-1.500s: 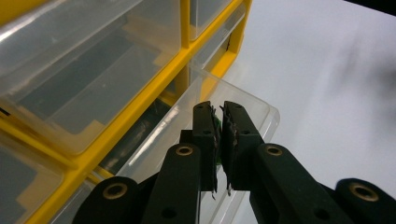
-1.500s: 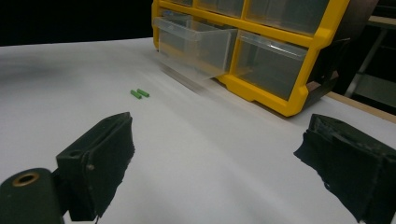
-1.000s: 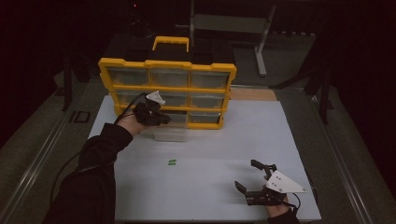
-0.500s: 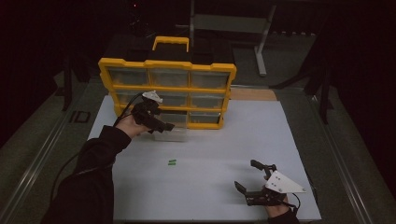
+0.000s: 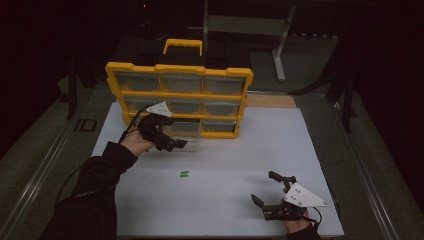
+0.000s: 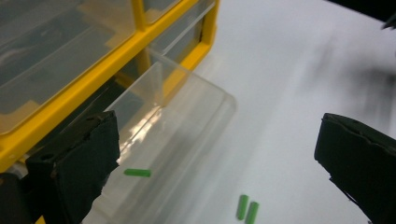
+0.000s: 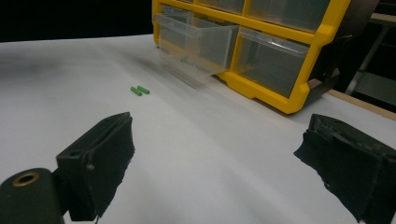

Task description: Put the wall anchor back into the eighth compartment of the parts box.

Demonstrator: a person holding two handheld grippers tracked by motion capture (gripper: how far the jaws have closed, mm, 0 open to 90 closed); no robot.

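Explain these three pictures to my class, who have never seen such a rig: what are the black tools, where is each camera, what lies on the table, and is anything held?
A person at a table holds hand-worked tongs in each hand: the left tongs and the right tongs. One picture comes from a camera above, looking down. The other two come from cameras riding on the tongs, so black jaws frame the bottom.

On the white table stands a yellow cabinet of clear drawers. One drawer is pulled out, with a green piece inside. Two more green pieces lie on the table.

The left tongs have just been opening, with nothing between them. The right tongs are open too. Nothing is held.
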